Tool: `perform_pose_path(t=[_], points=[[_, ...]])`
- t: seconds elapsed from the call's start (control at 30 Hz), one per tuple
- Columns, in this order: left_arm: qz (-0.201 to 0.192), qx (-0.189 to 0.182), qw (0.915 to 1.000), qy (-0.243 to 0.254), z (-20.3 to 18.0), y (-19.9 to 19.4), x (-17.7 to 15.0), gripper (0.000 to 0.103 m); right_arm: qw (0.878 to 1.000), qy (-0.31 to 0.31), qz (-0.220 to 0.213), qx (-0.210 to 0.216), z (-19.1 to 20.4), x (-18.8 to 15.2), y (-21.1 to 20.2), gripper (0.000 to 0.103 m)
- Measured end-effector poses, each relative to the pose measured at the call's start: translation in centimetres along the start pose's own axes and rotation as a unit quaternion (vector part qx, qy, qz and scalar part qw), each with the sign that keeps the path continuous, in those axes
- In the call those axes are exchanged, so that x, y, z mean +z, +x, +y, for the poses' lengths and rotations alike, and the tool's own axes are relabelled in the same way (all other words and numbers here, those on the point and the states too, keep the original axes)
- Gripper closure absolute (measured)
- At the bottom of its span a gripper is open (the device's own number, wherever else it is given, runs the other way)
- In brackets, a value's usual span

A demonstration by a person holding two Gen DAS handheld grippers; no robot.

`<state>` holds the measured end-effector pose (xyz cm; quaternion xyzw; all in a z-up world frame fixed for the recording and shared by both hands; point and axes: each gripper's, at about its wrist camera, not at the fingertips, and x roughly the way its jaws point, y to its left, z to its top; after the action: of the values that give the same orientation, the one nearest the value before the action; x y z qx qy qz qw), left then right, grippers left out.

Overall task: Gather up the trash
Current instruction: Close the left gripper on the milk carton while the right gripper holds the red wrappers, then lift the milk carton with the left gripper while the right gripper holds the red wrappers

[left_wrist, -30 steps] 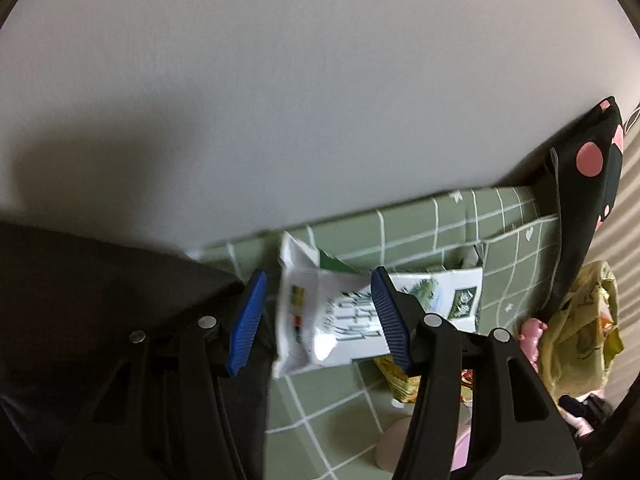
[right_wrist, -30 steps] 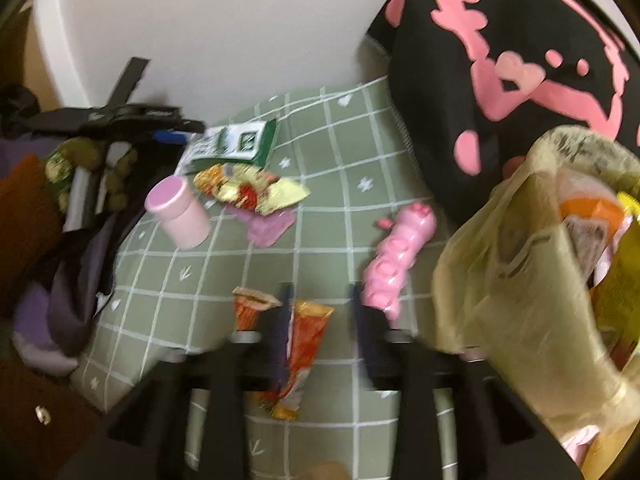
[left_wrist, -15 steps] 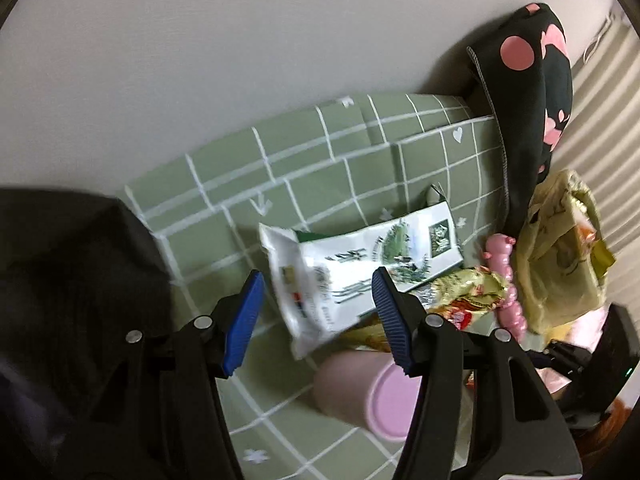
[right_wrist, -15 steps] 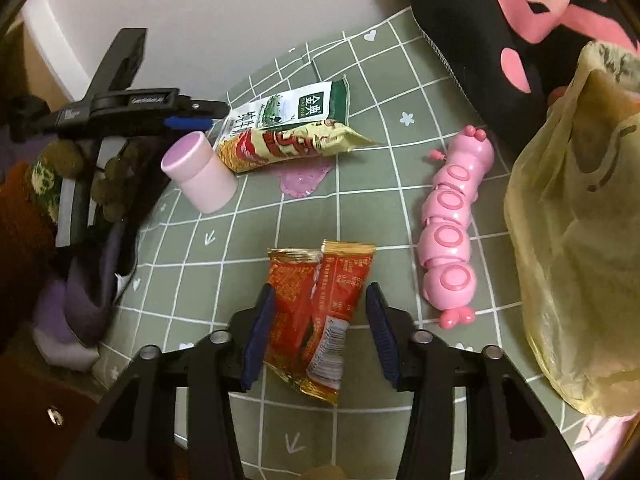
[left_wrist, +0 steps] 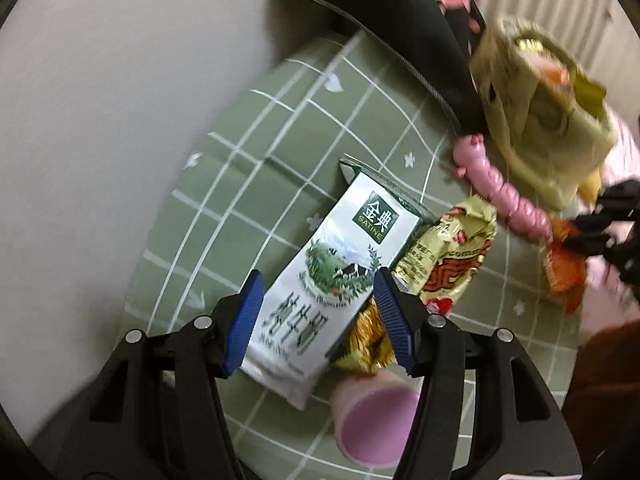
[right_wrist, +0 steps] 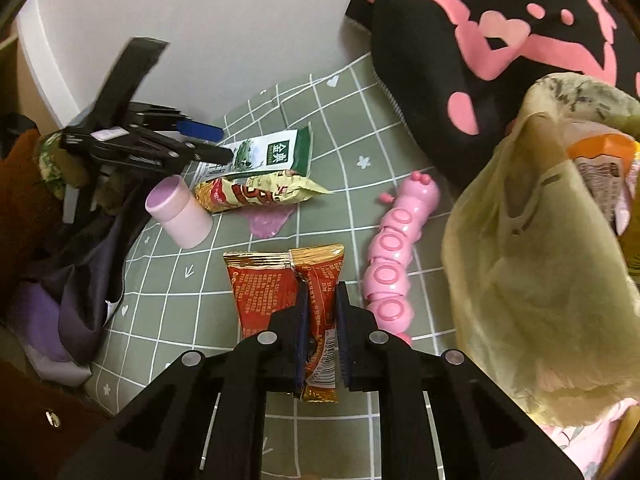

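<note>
A white and green milk carton (left_wrist: 340, 272) (right_wrist: 276, 154) lies on the green checked sheet (left_wrist: 248, 184), partly over a yellow snack bag (left_wrist: 444, 264) (right_wrist: 256, 194). My left gripper (left_wrist: 316, 320) (right_wrist: 212, 142) is open and straddles the carton's near end, its blue pads (left_wrist: 244, 320) beside it. A torn red snack wrapper (right_wrist: 280, 284) (left_wrist: 564, 276) lies nearer the front. My right gripper (right_wrist: 322, 320) is closing, with its pads pinching the wrapper's right half. The yellowish trash bag (right_wrist: 532, 280) (left_wrist: 540, 120) stands open at the right with packets inside.
A pink caterpillar toy (right_wrist: 394, 256) lies between the wrapper and the bag. A pink cup (right_wrist: 180, 212) lies on its side by the snack bag, next to a pink smear (right_wrist: 268, 222). A black and pink cushion (right_wrist: 480, 40) is behind, dark clothes (right_wrist: 80, 280) at the left edge.
My right gripper's jaws have closed from wide apart onto the red wrapper. My left gripper has swung and rolled over the carton, which now lies lengthwise between its fingers.
</note>
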<state>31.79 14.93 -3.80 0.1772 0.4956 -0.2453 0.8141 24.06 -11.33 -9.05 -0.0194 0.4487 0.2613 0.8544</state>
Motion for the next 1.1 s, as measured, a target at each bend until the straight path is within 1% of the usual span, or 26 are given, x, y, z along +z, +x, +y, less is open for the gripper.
perform_pose_path(t=[0.13,0.27,0.33,0.4,0.5,0.57,0.63,0.67,0.73,0.8,0.87,0.93,0.97,1.0,1.03,1.1], points=[[0.027,0.005,0.9988,0.041,-0.7,2.0,1.2,0.049,1.0,0.009,0.001,-0.011,-0.4,-0.5,-0.3,0.09],[0.033,-0.012,0.9965,0.077,-1.8,2.7,1.7,0.049,1.0,0.019,0.002,-0.02,-0.8,-0.9,-0.5,0.09],[0.039,-0.027,0.995,0.088,-2.3,2.9,1.8,0.048,1.0,0.02,0.003,-0.022,-0.8,-0.9,-0.4,0.09],[0.044,-0.029,0.9928,0.108,-2.7,2.8,1.8,0.047,1.0,0.019,0.003,-0.023,-0.7,-1.0,-0.4,0.09],[0.048,-0.036,0.9912,0.118,-3.0,2.9,1.9,0.046,1.0,0.018,0.004,-0.025,-0.7,-0.9,-0.4,0.09],[0.05,-0.034,0.9914,0.116,-2.9,3.1,2.0,0.042,0.999,0.017,0.005,-0.026,-0.6,-0.9,-0.4,0.09],[0.049,-0.031,0.9933,0.1,-2.3,3.6,2.7,0.037,1.0,0.016,0.006,-0.026,-0.6,-0.9,-0.3,0.09],[0.046,-0.031,0.995,0.083,-1.6,3.7,2.9,0.037,0.999,0.015,0.008,-0.027,-0.6,-0.9,-0.2,0.09],[0.045,-0.044,0.9976,0.031,-0.1,4.2,3.3,0.037,1.0,0.014,0.01,-0.026,-0.5,-1.0,-0.1,0.09],[0.05,-0.06,0.9969,-0.007,1.0,4.6,3.6,0.037,1.0,0.01,0.011,-0.026,-0.3,-1.1,0.0,0.09],[0.058,-0.074,0.9951,-0.029,1.9,4.8,3.4,0.037,1.0,0.006,0.012,-0.024,0.0,-1.2,0.0,0.09],[0.063,-0.072,0.9951,-0.025,1.7,4.6,3.2,0.037,1.0,0.003,0.012,-0.024,0.1,-1.4,0.0,0.09],[0.067,-0.07,0.9953,-0.007,1.1,4.5,3.1,0.037,1.0,0.002,0.011,-0.024,0.1,-1.4,0.0,0.09],[0.068,-0.067,0.9955,0.006,1.4,4.3,2.9,0.037,1.0,0.003,0.01,-0.024,0.1,-1.5,-0.1,0.09],[0.066,-0.058,0.996,0.022,0.9,4.2,2.8,0.037,1.0,0.005,0.009,-0.025,-0.1,-1.5,-0.2,0.09],[0.063,-0.051,0.9958,0.042,0.2,3.9,2.8,0.037,1.0,0.007,0.008,-0.025,-0.2,-1.5,-0.3,0.09]])
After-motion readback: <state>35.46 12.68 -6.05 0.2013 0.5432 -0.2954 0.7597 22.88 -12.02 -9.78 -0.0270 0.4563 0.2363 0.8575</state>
